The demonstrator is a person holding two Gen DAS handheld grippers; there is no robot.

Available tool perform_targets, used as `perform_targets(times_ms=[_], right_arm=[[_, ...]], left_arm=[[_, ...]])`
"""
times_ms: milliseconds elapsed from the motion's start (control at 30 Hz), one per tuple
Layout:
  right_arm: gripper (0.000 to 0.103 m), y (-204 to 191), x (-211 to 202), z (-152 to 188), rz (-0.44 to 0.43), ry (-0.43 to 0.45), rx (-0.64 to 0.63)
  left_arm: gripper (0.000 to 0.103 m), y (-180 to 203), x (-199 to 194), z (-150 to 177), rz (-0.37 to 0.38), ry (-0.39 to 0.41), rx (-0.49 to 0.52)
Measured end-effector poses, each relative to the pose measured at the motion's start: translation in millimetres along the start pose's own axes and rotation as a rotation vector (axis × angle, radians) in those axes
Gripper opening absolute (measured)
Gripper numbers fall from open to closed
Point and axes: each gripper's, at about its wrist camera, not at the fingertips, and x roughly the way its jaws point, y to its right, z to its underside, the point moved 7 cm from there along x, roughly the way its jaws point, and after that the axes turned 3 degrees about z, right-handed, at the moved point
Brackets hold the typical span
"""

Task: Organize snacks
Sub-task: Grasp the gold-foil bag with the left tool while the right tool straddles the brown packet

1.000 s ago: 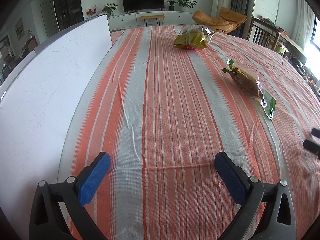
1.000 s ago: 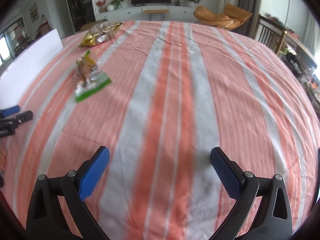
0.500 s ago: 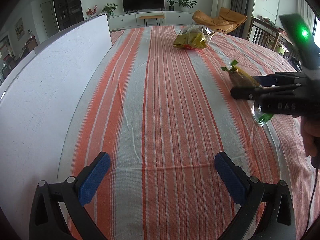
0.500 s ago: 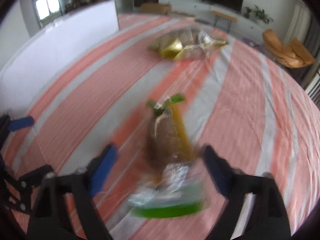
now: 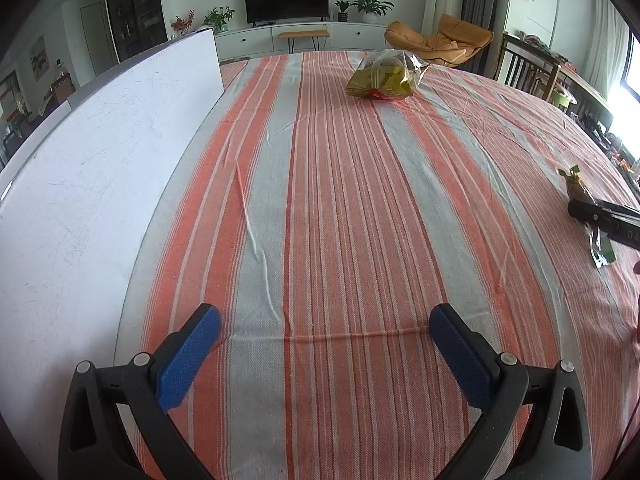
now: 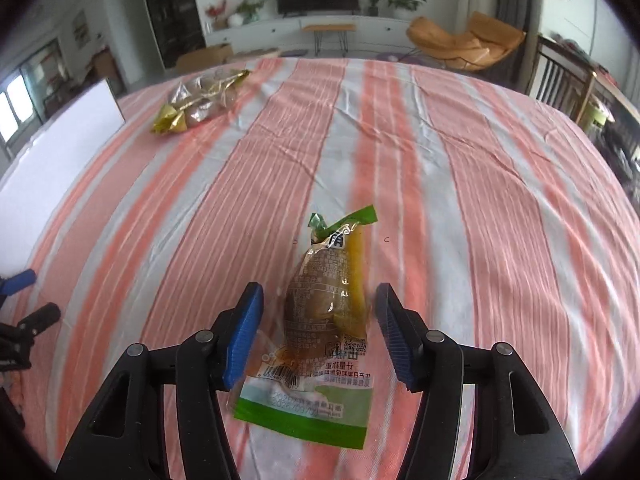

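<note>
A green-edged clear snack packet point(image 6: 324, 320) with brown food inside lies on the striped tablecloth point(image 6: 480, 208). My right gripper point(image 6: 320, 332) is open with its blue pads on either side of the packet, a gap at each side. The same packet shows in the left wrist view point(image 5: 580, 192) at the far right, partly hidden by the right gripper's black fingers point(image 5: 600, 216). A yellow and clear snack bag point(image 5: 386, 74) lies at the far end of the table, also in the right wrist view point(image 6: 200, 102). My left gripper point(image 5: 320, 356) is open and empty above the cloth.
A white board point(image 5: 92, 168) stands along the table's left edge, also in the right wrist view point(image 6: 60, 148). Dark chairs point(image 5: 524, 70) stand at the far right. An orange lounge chair point(image 6: 464, 42) and a TV cabinet are beyond the table.
My right gripper swung left, reached the green-edged packet and now straddles it with narrower jaws. In the left wrist view it has shifted to the far right edge. My left gripper has not moved.
</note>
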Motion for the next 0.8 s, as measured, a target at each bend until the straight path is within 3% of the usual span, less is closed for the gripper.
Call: perform_targets(times_ms=[100,200,233,367,500,633,800], right_arm=[[0.067,-6.2,0.5,4.4,0.024,0.025,-0.025],[0.091,-12.8,6.2,3.3,0.008,0.009,-0.046],[0.092,-14.1,8.8,3.1,0.006,-0.001,-0.051],[0.095,-15.2,14.3,5.1,0.019,-0.007,-0.071],[0.095,-14.6,14.4,6.7,0.015,-0.007,-0.069],[0.096,-15.7,15.5,6.0,0.015,-0.007,-0.069],[0.096,-15.7,15.3,6.4,0.014,-0.006,-0.069]], left_arm=[[0.103,0.4,0.4,-0.6,0.004,0.0,-0.001],[0.103,4.3,7.0,-9.1,0.041,-0.056,0.034],[0.103,6.2,11.5,-17.4,0.067,-0.087,0.039],[0.103,18.2,18.1,-83.1,0.172,-0.072,0.017],[0.103,43.8,42.0,-167.2,0.244,-0.065,0.066],[0.103,76.2,91.5,-225.2,0.181,-0.117,0.217],[0.103,86.7,146.8,-240.2,0.097,-0.197,0.253]])
